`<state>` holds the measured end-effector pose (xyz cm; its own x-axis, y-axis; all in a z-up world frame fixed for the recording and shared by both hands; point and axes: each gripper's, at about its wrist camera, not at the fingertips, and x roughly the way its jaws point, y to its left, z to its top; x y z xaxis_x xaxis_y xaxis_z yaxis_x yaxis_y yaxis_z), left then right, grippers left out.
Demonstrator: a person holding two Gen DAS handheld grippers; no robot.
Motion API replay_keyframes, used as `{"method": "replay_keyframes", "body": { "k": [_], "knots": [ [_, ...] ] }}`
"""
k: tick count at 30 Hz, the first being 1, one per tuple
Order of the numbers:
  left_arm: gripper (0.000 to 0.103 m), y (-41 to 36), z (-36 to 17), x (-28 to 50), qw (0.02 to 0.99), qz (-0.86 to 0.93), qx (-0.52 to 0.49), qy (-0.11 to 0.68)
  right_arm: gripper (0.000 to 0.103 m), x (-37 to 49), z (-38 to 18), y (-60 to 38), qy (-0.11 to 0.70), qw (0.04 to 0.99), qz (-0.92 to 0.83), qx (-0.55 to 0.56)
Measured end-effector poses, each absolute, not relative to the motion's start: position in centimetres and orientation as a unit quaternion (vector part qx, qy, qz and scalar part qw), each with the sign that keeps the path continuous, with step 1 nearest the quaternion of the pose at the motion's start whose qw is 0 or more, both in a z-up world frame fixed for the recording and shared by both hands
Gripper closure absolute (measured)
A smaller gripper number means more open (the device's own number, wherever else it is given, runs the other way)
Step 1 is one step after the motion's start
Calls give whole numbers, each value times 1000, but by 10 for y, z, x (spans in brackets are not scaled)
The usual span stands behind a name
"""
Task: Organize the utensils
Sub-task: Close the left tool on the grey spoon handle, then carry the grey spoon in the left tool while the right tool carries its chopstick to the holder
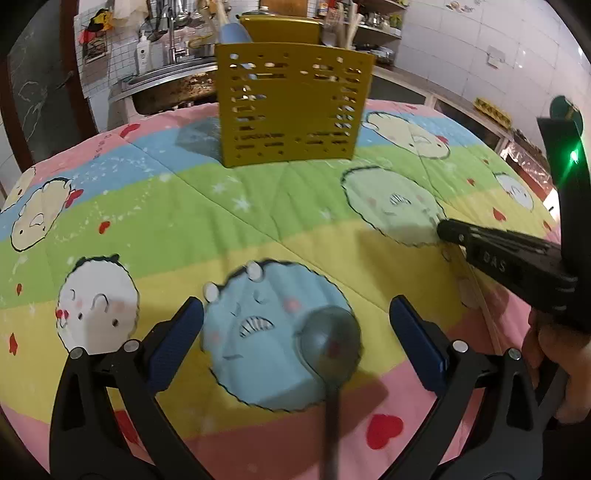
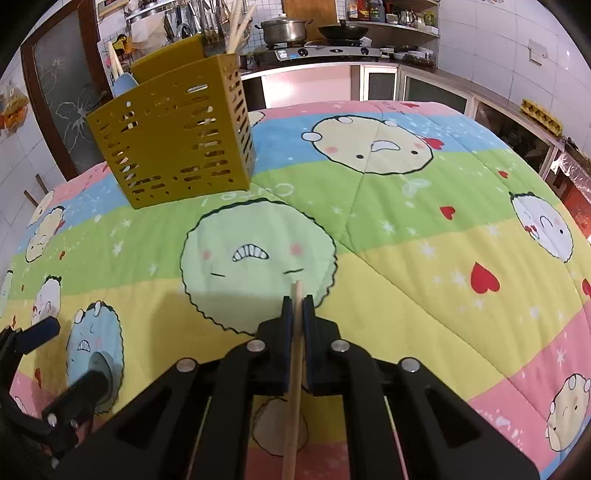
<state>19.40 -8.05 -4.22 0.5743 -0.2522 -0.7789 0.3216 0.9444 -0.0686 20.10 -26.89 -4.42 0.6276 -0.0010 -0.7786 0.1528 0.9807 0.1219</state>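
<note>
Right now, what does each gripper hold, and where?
Right gripper: thin wooden chopstick, clamped near its tip. Left gripper: open, nothing held.

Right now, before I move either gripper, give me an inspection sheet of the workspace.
Surface: cartoon quilt covers the table.
Job's things: yellow holder stands upright at the far side, utensils already inside; grey spoon lies on the quilt; wooden chopstick is clamped.
Clutter: nothing seen on the quilt.
Grippers: left gripper open, jaws either side of the spoon bowl; right gripper shut on the chopstick.
Cables: nothing seen.
Surroundings: kitchen; pot on the stove, sink behind the holder.
</note>
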Motion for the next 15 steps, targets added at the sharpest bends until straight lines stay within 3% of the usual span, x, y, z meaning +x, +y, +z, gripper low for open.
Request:
{"method": "replay_keyframes", "body": {
  "k": [10,12,15],
  "knots": [
    [30,-92,-60,188,876,-168,65,448,97,195,-49,-273,421,902,-40,90],
    [43,-93,-58,189,876,-172,67,446,97,196,-49,-273,421,902,-40,89],
    [53,-94,-57,191,873,-177,70,450,97,196,-50,-271,422,901,-39,88]
  ]
}}
